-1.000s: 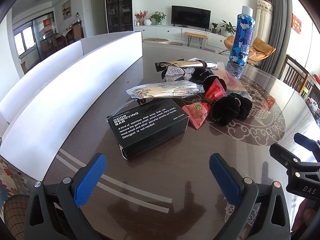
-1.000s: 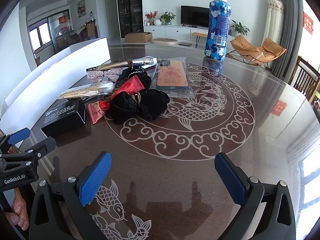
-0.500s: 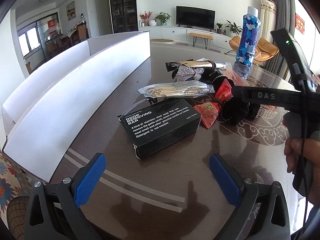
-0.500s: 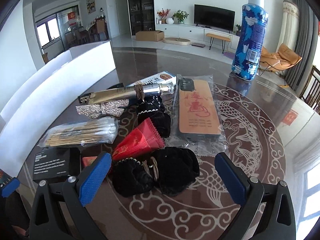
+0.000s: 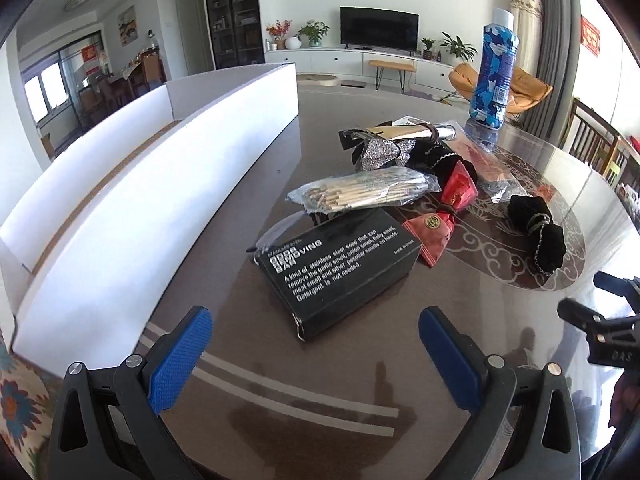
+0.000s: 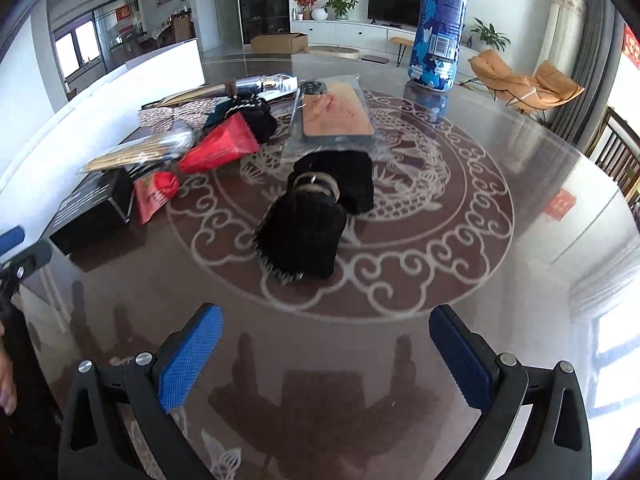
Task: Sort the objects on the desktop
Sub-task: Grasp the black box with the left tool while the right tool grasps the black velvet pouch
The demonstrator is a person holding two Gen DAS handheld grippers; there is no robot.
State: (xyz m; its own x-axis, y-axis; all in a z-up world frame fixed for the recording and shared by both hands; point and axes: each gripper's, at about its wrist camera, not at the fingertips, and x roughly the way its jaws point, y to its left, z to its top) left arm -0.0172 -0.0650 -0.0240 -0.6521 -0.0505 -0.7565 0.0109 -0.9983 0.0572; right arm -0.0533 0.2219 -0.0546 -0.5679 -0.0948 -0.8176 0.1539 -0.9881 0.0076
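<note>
black velvet right ahead of my right gripper (image 6: 326, 354): the black bow (image 6: 320, 216) lies by itself on the white scroll pattern of the table (image 6: 500, 280), well apart from my blue pads, which are spread wide with nothing between them. beyond it, touching its far end, sits the bagged phone case (image 6: 336, 116), and further back the blue camouflage bottle (image 6: 438, 28) stands upright.

over on my left gripper (image 5: 316, 354), jaws are wide apart too, empty, hovering over the dark tabletop with its two pale stripes. just ahead lies the black box (image 5: 340, 272), white lettering up, turned at an angle. the packet of sticks (image 5: 364, 194) rests across its far edge. a red sachet (image 5: 434, 236) touches the box's right corner, and the red cone-shaped packet (image 5: 460, 190) sits behind that. the glittery silver bow (image 5: 380, 152) and the shiny tube (image 5: 416, 132) are at the back of the pile.

to my left the long white tray (image 5: 140, 184) runs along the table edge. from the left view the black bow is off to the right of the pile, clear of it.
</note>
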